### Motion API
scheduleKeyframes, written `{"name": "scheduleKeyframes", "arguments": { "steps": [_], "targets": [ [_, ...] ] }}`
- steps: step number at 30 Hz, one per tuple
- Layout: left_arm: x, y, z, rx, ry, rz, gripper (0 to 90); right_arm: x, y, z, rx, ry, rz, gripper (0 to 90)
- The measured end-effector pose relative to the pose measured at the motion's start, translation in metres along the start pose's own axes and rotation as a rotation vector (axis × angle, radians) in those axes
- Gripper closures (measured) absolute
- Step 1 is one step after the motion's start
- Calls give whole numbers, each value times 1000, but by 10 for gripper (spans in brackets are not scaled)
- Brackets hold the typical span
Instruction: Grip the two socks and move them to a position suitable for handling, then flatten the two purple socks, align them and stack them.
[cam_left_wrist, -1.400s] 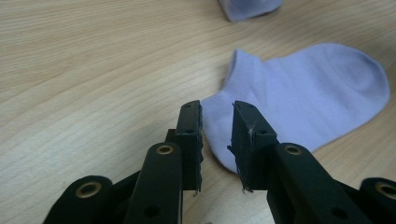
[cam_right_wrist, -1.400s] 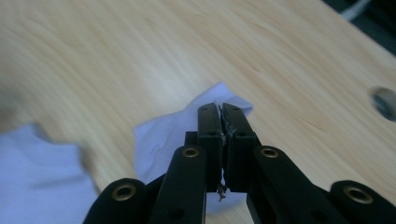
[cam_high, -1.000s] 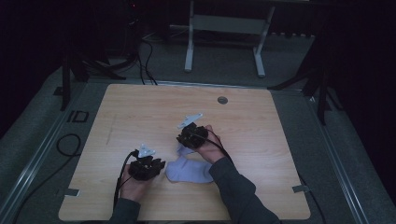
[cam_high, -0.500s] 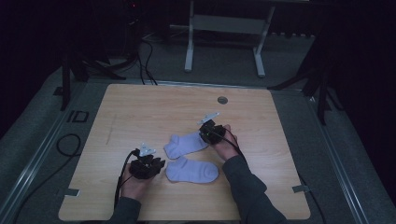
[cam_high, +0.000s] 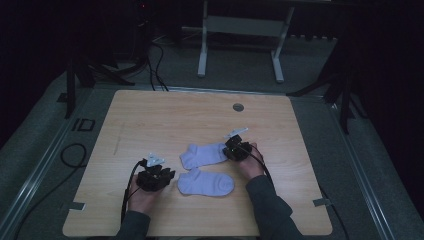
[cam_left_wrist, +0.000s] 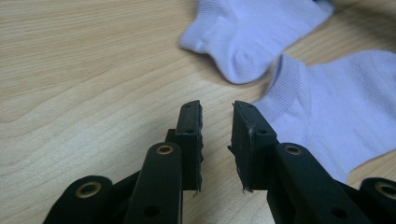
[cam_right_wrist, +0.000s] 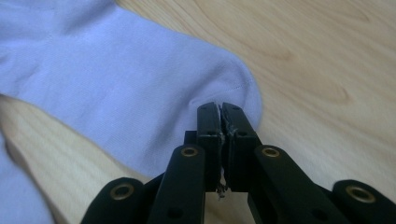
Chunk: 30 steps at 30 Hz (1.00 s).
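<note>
Upper sock (cam_high: 202, 154) pinched at its toe by right tongs (cam_right_wrist: 220, 108)

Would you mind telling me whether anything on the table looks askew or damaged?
Nothing looks damaged or spilled. Two pale socks lie flat on the table: the far sock is pinched at its toe by the right gripper, and the near sock lies beside the open left gripper.
</note>
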<state>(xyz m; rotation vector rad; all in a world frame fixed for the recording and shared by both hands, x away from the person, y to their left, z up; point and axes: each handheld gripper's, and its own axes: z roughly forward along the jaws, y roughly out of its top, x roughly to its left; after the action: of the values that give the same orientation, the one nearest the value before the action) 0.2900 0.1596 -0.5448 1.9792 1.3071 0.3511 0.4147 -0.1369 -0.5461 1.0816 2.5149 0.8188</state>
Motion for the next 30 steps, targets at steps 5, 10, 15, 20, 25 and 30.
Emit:
{"name": "scheduleKeyframes", "arguments": {
  "steps": [5, 10, 15, 20, 25, 30],
  "targets": [
    [1, 0, 0, 4, 3, -5, 729, -4, -12, -7, -17, -9, 34, 864],
    [2, 0, 0, -1, 4, -13, 729, -6, -17, -11, -13, -26, 50, 864],
    [2, 0, -1, -1, 4, -12, 729, -8, -21, -14, -10, -47, 66, 863],
    [2, -1, -1, -1, 7, -14, 729, -13, -26, -17, -9, -62, 96, 857],
    [2, -1, -2, -2, 9, -16, 729, -18, -34, -23, -13, -84, 156, 844],
    [2, -1, -1, 0, 9, -12, 729, -21, -42, -31, 1, -102, 170, 822]
  ]
}}
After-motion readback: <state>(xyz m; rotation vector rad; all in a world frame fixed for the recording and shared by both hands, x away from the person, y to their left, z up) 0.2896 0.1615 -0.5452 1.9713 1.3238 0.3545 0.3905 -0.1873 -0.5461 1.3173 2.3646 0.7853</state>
